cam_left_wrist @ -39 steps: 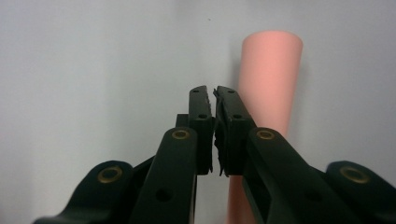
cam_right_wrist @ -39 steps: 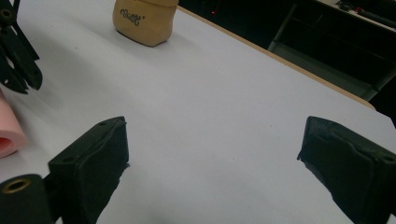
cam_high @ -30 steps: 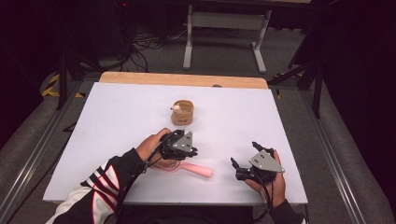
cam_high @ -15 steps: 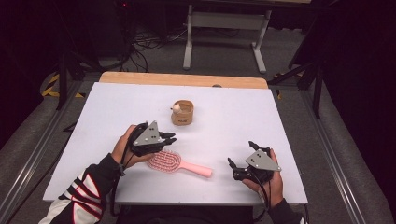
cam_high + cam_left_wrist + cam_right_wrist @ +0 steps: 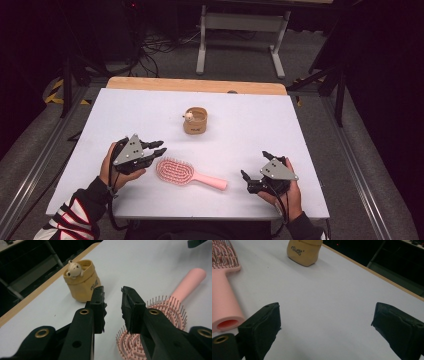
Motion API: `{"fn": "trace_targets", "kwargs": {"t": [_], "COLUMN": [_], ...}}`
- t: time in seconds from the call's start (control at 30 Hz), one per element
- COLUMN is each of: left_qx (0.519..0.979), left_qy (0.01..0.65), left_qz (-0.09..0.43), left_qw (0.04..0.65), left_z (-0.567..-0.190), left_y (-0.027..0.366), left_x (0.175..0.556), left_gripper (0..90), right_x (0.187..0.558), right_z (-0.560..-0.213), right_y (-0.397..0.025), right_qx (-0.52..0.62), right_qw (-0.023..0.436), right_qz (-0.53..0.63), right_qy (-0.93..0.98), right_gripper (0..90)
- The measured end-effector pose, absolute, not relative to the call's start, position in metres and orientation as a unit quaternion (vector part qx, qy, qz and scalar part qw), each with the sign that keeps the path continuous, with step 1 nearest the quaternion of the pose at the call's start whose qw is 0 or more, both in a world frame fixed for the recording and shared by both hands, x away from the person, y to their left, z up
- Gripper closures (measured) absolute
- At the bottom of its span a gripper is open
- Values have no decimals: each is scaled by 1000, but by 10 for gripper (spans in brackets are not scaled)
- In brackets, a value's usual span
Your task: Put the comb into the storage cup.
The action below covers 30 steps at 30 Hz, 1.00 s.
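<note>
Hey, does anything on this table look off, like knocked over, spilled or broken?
Nothing stands out. The pink plastic hairbrush lies flat, bristles up, intact. The small tan pouch with a toy figure peeking out stands upright. No spill on the white table.

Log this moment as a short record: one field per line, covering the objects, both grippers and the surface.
surface: white table
brush: pink hairbrush lying flat, bristles up, handle toward the right gripper
cup: small tan cup upright, with a small figure at its rim, beyond the brush
left gripper: empty, jaws slightly apart, beside the brush head
right gripper: empty, jaws wide apart, near the handle end
contact: neither gripper touches the brush
</note>
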State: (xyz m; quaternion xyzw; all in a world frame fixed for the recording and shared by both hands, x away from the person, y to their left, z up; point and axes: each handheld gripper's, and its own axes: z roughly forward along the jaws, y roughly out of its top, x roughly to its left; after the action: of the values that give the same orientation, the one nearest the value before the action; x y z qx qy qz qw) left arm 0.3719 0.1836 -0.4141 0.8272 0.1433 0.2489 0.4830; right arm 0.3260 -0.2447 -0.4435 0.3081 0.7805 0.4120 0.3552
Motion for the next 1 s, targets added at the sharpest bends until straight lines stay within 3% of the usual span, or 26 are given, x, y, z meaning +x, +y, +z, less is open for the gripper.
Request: {"fn": "trace_targets", "kwargs": {"t": [0.27, 0.5, 0.63, 1.0], "left_qx": [813, 799, 789, 790], "left_qy": [175, 224, 242, 257], "left_qz": [244, 232, 238, 236], "left_qw": [499, 508, 511, 505], "left_z": [-436, -450, -452, -458], "left_y": [207, 223, 229, 243], "left_x": [365, 358, 353, 344], "left_gripper": [579, 254, 127, 49], "right_x": [332, 343, 349, 359], "right_z": [-435, -430, -429, -416], "right_y": [-237, -225, -219, -196], "right_qx": [302, 296, 294, 268], "right_qw": [327, 296, 282, 226], "right_qz": [420, 405, 398, 405], "right_qy": [791, 813, 822, 844], "right_gripper": [80, 62, 50, 71]}}
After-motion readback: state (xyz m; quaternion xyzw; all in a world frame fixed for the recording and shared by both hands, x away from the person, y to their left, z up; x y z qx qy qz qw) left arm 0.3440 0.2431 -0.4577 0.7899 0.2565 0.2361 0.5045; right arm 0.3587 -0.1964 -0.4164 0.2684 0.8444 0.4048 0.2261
